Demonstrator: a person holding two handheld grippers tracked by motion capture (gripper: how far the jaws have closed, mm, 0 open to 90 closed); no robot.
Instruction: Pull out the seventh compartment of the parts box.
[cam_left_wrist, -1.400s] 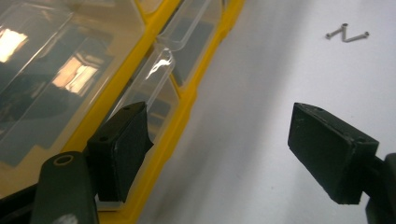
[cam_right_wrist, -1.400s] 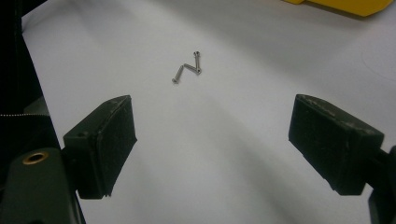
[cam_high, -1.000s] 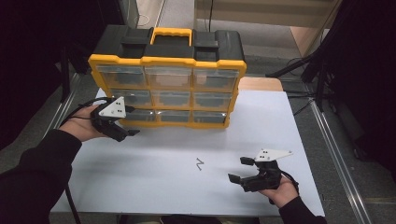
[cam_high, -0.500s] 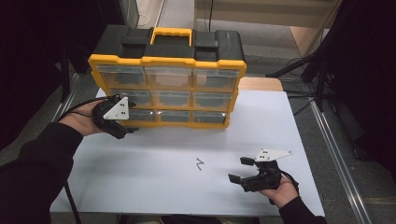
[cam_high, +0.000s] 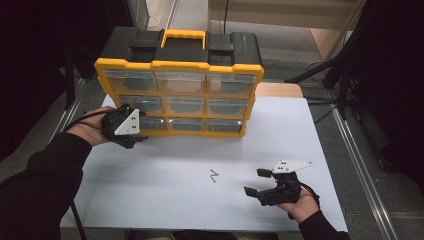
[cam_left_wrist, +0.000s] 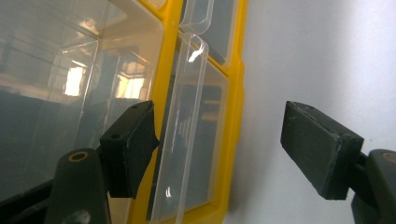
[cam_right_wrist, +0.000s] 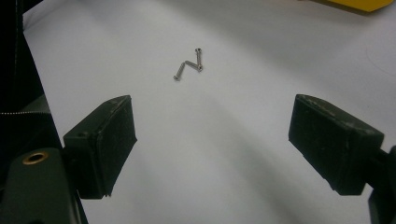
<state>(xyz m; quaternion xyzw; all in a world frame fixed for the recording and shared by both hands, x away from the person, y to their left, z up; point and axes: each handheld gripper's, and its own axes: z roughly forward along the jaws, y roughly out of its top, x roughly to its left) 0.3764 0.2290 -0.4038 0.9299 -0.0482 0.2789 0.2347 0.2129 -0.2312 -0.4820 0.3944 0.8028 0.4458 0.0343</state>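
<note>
Clear plastic drawer pull (cam_left_wrist: 180, 135), low at the organizer's (cam_high: 180, 65) left end by the worktop's far edge, is sitting between the left gripper's (cam_high: 131, 131) closing, still-apart jaws and risking slipping free, while the right gripper (cam_high: 265, 187) is idling with jaws apart near the screws (cam_high: 214, 176).

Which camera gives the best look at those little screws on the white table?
The right gripper view: the screws lie just ahead of the open right gripper, three of them touching in a zigzag. The high view shows them as a tiny mark on the table.
</note>
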